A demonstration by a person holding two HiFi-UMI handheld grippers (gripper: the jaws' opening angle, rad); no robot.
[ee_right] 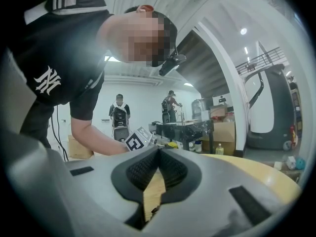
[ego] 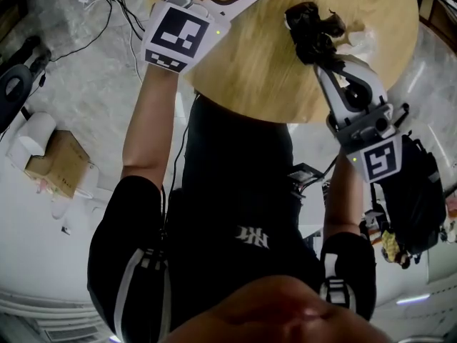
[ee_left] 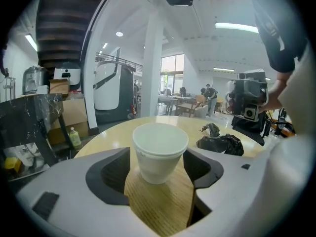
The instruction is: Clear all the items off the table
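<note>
Judging by its thin foam wall, the cup (ee_left: 160, 152) should be very light and easy to crush or tip, so a soft squeeze on the mid-wall below the rim suits it. It is plain white, tapered and upright. It stands on the round wooden table (ee_left: 111, 132) between the spread jaws of the left gripper (ee_left: 158, 184), with the pads not pressing on it. The right gripper (ee_right: 157, 174) is pressed together by a crumpled black bag (ee_left: 220, 144) to the right.

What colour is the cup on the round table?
The cup is plain white, clearest in the left gripper view.
</note>
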